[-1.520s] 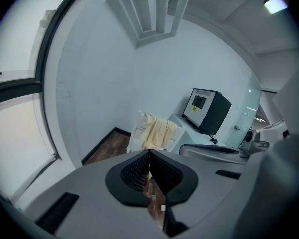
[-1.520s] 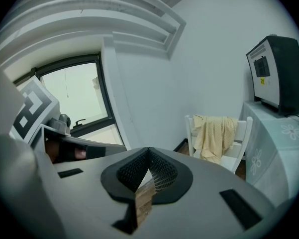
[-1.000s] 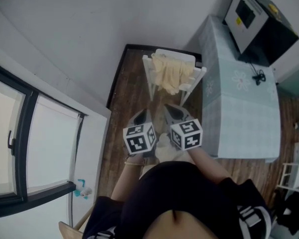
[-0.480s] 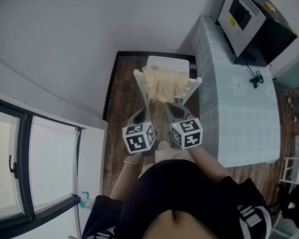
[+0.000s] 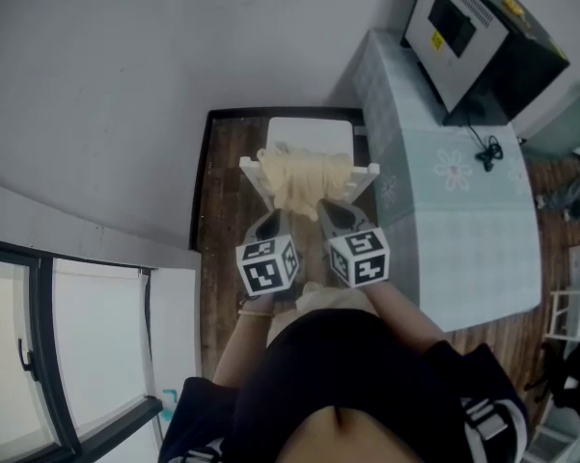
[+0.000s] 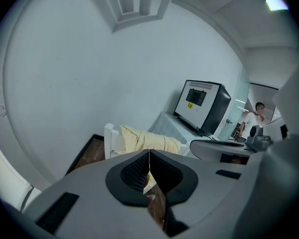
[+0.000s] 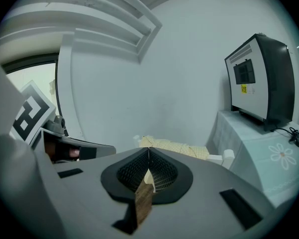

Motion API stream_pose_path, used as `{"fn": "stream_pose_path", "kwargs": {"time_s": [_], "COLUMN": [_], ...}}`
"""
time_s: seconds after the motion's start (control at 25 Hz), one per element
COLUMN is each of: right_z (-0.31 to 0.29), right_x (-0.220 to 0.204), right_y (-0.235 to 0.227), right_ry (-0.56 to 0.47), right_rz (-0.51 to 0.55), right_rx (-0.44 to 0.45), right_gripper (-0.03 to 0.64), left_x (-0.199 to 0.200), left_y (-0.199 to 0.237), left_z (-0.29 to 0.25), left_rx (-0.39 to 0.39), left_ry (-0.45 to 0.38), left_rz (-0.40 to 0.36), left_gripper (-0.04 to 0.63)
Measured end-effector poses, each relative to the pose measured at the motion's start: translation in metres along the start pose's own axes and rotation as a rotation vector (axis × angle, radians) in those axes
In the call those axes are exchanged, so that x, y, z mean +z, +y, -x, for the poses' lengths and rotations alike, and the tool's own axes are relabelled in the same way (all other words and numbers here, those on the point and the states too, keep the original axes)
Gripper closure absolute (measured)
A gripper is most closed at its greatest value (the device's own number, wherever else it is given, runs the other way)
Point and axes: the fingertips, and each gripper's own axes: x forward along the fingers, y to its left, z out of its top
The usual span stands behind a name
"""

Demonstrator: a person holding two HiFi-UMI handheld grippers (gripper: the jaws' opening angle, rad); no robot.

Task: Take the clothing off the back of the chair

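Both hand-held grippers are pressed together and empty. The left hand-held gripper (image 5: 272,222) and the right hand-held gripper (image 5: 334,216) sit side by side just short of the chair, touching nothing.

Wooden floor (image 5: 224,201) carries a desk (image 5: 463,230) under a pale cloth (a dark boxy appliance (image 5: 483,37) stands at its far end). Just beside the desk's left edge is a white chair (image 5: 311,133). The clothing (image 5: 304,179), cream and bunched, is draped over the chair's top rail. It fills most of the rail between the two corner posts and hangs down the near side.

For the reach to go well, I judge the jaws should be spread before they arrive, each aimed at a thick fold near one end of the rail — then lifted upward, so the fabric clears the posts rather than dragging sideways.
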Motion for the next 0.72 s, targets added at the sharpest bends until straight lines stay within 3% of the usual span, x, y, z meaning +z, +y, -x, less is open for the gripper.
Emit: {"fn": "stream_pose_path", "kwargs": {"time_s": [0.4,0.64,0.72], "right_z": [-0.010,-0.018,-0.021], "right_x": [-0.017,-0.022,-0.025], "right_y": [-0.033,-0.052,-0.056], "right_ry": [0.028,0.035,0.045], "right_rz": [-0.039,-0.070,-0.079], "right_rx": [-0.054,-0.107,-0.115], "right_gripper": [0.603,0.598,0.555], "left_x": [-0.002,0.002,0.001], "left_y": [0.000,0.006,0.010], "left_z": [-0.029,-0.052,-0.059], "left_rx": [-0.008,-0.021,-0.020], "left_ry": [0.005,-0.010,-0.007], "left_rz": [-0.017,-0.043,-0.053], "left_gripper": [0.583,0.418,0.347]}}
